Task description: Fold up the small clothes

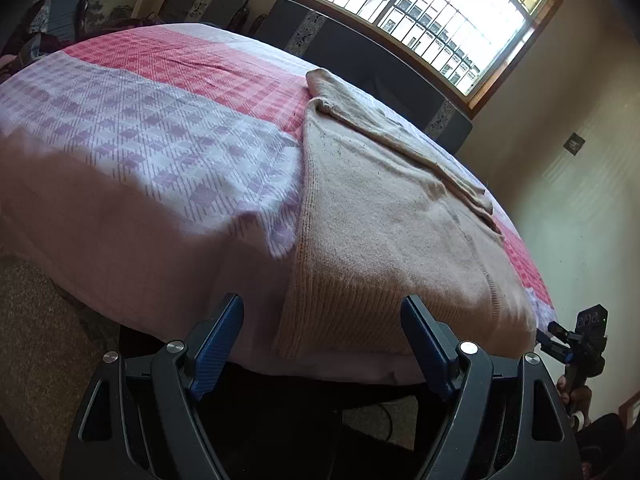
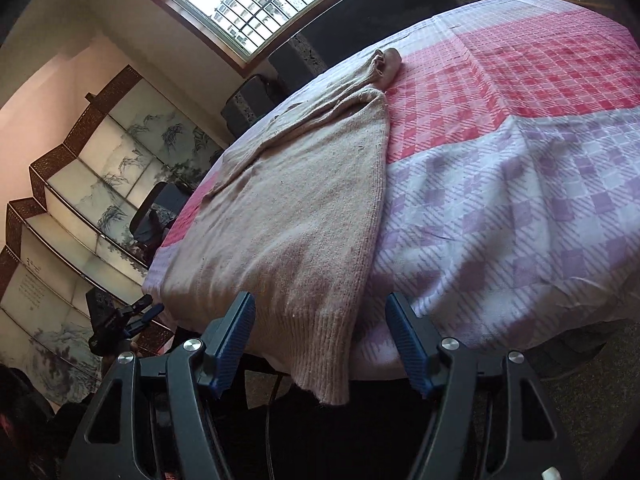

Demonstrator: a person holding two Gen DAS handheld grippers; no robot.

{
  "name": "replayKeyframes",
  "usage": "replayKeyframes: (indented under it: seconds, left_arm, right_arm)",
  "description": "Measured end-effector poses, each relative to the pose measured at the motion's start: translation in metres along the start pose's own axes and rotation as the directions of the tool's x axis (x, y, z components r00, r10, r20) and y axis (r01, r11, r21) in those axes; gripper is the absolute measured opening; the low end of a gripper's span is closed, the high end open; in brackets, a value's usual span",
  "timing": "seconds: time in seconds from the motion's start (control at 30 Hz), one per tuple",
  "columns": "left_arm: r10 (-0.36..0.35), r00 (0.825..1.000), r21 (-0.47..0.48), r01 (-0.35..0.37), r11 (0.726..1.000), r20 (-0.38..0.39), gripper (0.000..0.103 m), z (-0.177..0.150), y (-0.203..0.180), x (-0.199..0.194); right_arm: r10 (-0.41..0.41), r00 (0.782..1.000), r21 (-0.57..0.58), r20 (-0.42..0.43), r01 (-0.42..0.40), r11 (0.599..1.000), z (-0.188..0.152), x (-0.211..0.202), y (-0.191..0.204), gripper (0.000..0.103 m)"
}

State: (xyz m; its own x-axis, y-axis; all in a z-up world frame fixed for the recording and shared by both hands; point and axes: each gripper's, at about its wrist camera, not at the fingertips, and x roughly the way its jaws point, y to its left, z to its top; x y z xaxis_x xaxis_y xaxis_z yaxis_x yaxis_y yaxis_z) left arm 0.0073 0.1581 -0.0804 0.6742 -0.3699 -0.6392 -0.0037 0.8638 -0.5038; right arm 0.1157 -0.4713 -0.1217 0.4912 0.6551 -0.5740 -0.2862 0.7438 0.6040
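A beige knitted sweater lies on the table, folded lengthwise, a sleeve laid across its top; its ribbed hem hangs over the near edge. It also shows in the right wrist view. My left gripper is open and empty, its fingers apart just before the hem's left corner. My right gripper is open and empty, its fingers either side of the hem's right corner. The right gripper also shows in the left wrist view, the left gripper in the right wrist view.
The table wears a pink, red and lilac checked cloth, also seen in the right wrist view. Dark cushioned benches stand under a barred window. A painted folding screen stands to the left. Carpet lies below.
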Motion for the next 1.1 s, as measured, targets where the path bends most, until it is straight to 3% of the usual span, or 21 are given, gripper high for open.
replayKeyframes:
  seconds: [0.17, 0.23, 0.27, 0.43, 0.73, 0.8, 0.87, 1.1]
  left_arm:
    - [-0.032, 0.998, 0.043, 0.034, 0.998, -0.050, 0.081, -0.006, -0.007, 0.016]
    - [-0.026, 0.998, 0.057, 0.029, 0.998, -0.058, 0.081, -0.005, -0.010, 0.018]
    - [-0.021, 0.998, 0.062, 0.024, 0.998, -0.056, 0.080, -0.005, -0.012, 0.018]
    - [-0.022, 0.997, 0.108, 0.030, 0.994, -0.075, 0.080, -0.005, -0.023, 0.020]
    - [0.110, 0.993, 0.298, -0.090, 0.950, -0.051, 0.079, -0.014, -0.056, 0.025]
    - [0.160, 0.987, 0.324, -0.141, 0.935, -0.032, 0.072, -0.016, -0.059, 0.026]
    - [0.204, 0.979, 0.330, -0.186, 0.925, -0.019, 0.058, -0.016, -0.059, 0.027]
    - [0.219, 0.976, 0.306, -0.201, 0.930, -0.023, 0.057, -0.013, -0.053, 0.028]
  right_arm:
    - [0.012, 0.999, -0.014, -0.034, -0.012, 1.000, -0.008, 0.011, 0.007, 0.058]
    - [0.004, 0.999, -0.023, -0.052, -0.005, 1.000, -0.009, 0.015, 0.009, 0.043]
    - [-0.004, 0.998, -0.026, -0.058, 0.003, 1.000, -0.010, 0.018, 0.009, 0.043]
    - [0.026, 0.998, -0.011, -0.051, -0.026, 1.000, -0.011, 0.017, 0.007, 0.043]
    - [0.032, 0.998, -0.005, -0.049, -0.033, 0.999, -0.010, 0.022, 0.004, 0.043]
    - [0.024, 0.999, -0.013, -0.045, -0.025, 1.000, -0.010, 0.022, 0.006, 0.043]
    - [0.012, 0.999, -0.024, -0.045, -0.013, 1.000, -0.010, 0.023, 0.009, 0.043]
    - [-0.001, 0.999, -0.040, -0.048, -0.001, 0.999, -0.010, 0.024, 0.013, 0.043]
